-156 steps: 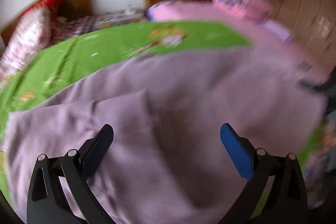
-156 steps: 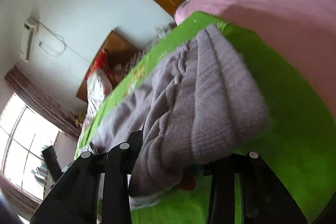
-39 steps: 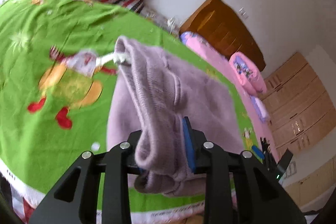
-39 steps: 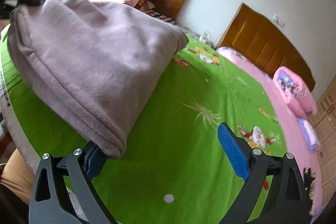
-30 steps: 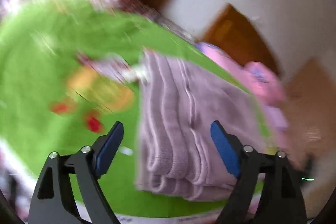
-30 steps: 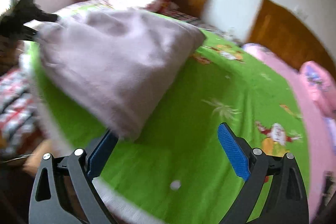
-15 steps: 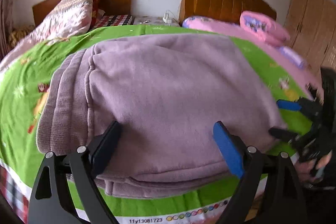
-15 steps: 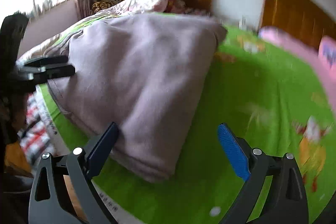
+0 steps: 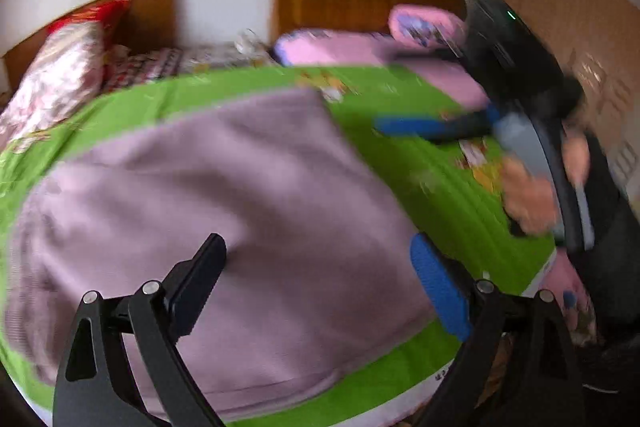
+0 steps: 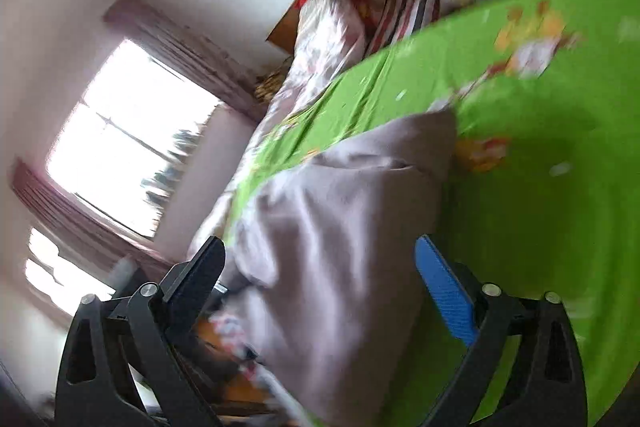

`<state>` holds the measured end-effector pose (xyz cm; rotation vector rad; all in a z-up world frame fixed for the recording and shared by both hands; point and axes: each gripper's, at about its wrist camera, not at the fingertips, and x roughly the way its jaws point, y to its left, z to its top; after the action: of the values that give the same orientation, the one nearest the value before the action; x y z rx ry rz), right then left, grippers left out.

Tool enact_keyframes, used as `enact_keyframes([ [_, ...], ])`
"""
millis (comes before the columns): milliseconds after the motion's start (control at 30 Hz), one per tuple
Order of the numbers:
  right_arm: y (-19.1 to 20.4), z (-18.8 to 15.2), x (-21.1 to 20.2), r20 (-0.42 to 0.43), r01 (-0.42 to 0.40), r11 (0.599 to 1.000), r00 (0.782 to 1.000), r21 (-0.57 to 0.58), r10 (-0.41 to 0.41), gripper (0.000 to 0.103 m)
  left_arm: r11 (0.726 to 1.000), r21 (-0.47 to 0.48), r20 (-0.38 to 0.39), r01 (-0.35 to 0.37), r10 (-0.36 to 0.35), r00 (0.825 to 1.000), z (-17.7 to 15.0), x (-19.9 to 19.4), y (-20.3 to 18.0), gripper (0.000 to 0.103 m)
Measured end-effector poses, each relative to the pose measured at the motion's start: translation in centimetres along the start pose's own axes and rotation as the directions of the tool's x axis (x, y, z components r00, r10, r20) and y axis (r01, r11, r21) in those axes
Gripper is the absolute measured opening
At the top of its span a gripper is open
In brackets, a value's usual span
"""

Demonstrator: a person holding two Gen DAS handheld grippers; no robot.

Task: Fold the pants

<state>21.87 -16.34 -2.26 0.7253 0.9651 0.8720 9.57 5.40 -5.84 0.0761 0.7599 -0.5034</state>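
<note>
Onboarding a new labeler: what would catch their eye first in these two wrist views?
The folded lilac pants fill the middle of the left wrist view, lying on a bright green cartoon bedsheet. The left gripper hangs open above them, and the right gripper, also open, shows blurred at the right of that view. In the right wrist view, a glaring window at left pulls the eye.

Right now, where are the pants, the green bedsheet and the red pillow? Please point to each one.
pants (image 9: 224,211): left wrist view, middle of the folded lilac cloth.
green bedsheet (image 10: 540,227): right wrist view, bare part beside the pants.
red pillow (image 9: 90,14): left wrist view, its upper edge at the headboard.
</note>
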Motion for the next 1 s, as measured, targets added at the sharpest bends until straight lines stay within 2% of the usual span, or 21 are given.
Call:
enact_keyframes([
  [67, -0.7, 1.3, 2.2, -0.017, 0.041, 0.999, 0.999, 0.025, -0.041, 0.094, 1.0, 0.023, -0.036, -0.02, 0.021, 0.999, -1.4, 1.7, -0.7, 0.094],
  [100, -1.3, 2.2, 3.6, -0.016, 0.112, 0.993, 0.994, 0.027, -0.112, 0.094, 0.999, 0.041, -0.023, -0.026, 0.027, 0.999, -2.0, 1.9, -1.0, 0.094],
  [167, -2.2, 4.2, 5.1, -0.003, 0.183, 0.983, 0.983, 0.023, -0.183, 0.095, 1.0, 0.022, -0.026, 0.005, -0.004, 1.0, -2.2, 1.8, -0.6, 0.094],
  [200, -2.9, 5.4, 5.8, 0.001, 0.182, 0.982, 0.983, 0.052, -0.182, 0.096, 1.0, 0.015, -0.035, 0.019, -0.019, 0.999, -2.2, 1.8, -0.4, 0.093],
  [267, -4.7, 8.1, 7.2, -0.021, 0.09, 0.982, 0.996, 0.169, -0.087, 0.097, 0.999, 0.013, -0.045, 0.03, -0.029, 0.999, -2.2, 1.9, -0.2, 0.093],
  [300, -4.9, 9.2, 7.2, -0.004, 0.094, 0.98, 0.996, 0.176, -0.094, 0.096, 0.999, 0.008, -0.044, 0.032, -0.031, 0.999, -2.3, 1.9, 0.0, 0.093],
  [333, -4.3, 10.5, 6.5, 0.077, 0.178, 0.976, 0.979, 0.126, -0.188, 0.093, 0.999, 0.005, -0.045, 0.037, -0.036, 0.998, -2.3, 1.9, -0.1, 0.093],
  [367, -3.5, 11.2, 5.5, 0.155, 0.261, 0.962, 0.95, 0.072, -0.27, 0.091, 0.999, 0.01, -0.054, 0.042, -0.041, 0.998, -2.4, 1.8, -0.2, 0.093],
  [400, -2.9, 11.6, 4.4, 0.199, 0.278, 0.959, 0.938, 0.052, -0.283, 0.091, 0.999, 0.022, -0.058, 0.039, -0.038, 0.998, -2.6, 1.7, -0.3, 0.093],
  [467, -2.9, 11.3, 3.1, 0.197, 0.145, 0.985, 0.967, 0.096, -0.161, 0.091, 0.999, 0.022, -0.048, 0.039, -0.037, 0.998, -2.9, 1.4, -0.1, 0.094],
  [500, -2.7, 10.9, 2.7, 0.181, 0.125, 0.987, 0.973, 0.103, -0.142, 0.092, 0.999, 0.019, -0.039, 0.041, -0.04, 0.998, -2.9, 1.4, 0.2, 0.094],
  [567, -1.4, 8.6, 2.4, 0.132, 0.136, 0.989, 0.981, 0.054, -0.142, 0.094, 0.999, 0.022, -0.03, 0.038, -0.037, 0.999, -3.0, 1.3, 0.1, 0.095],
  [667, 0.2, 5.8, 3.1, 0.055, 0.072, 0.997, 0.996, 0.012, -0.072, 0.098, 0.999, 0.029, -0.016, 0.034, -0.034, 0.999, -3.2, 1.2, 0.0, 0.095],
  [700, 0.3, 5.3, 3.6, 0.036, 0.072, 0.997, 0.997, 0.012, -0.073, 0.098, 0.999, 0.034, -0.013, 0.033, -0.032, 0.999, -3.3, 1.2, 0.1, 0.095],
  [767, -0.8, 5.6, 5.9, -0.028, 0.132, 0.991, 0.991, 0.035, -0.131, 0.099, 0.999, 0.046, -0.009, 0.028, -0.027, 1.0, -3.6, 0.9, -0.1, 0.095],
  [833, -2.7, 6.7, 8.0, -0.01, 0.228, 0.973, 0.974, 0.041, -0.228, 0.099, 0.998, 0.054, -0.011, 0.026, -0.025, 1.0, -3.7, 0.8, -0.2, 0.094],
  [933, -3.9, 9.3, 9.6, -0.021, 0.205, 0.97, 0.979, 0.131, -0.204, 0.099, 0.998, 0.06, -0.005, 0.026, -0.025, 1.0, -4.0, 0.6, -0.4, 0.094],
  [967, -3.3, 9.8, 8.9, 0.006, 0.202, 0.971, 0.979, 0.127, -0.205, 0.099, 0.998, 0.055, -0.004, 0.034, -0.034, 0.999, -4.0, 0.6, -0.2, 0.094],
  [1000, -2.3, 10.1, 7.7, 0.069, 0.208, 0.975, 0.975, 0.078, -0.213, 0.099, 0.998, 0.058, -0.004, 0.04, -0.04, 0.999, -4.0, 0.6, -0.3, 0.094],
])
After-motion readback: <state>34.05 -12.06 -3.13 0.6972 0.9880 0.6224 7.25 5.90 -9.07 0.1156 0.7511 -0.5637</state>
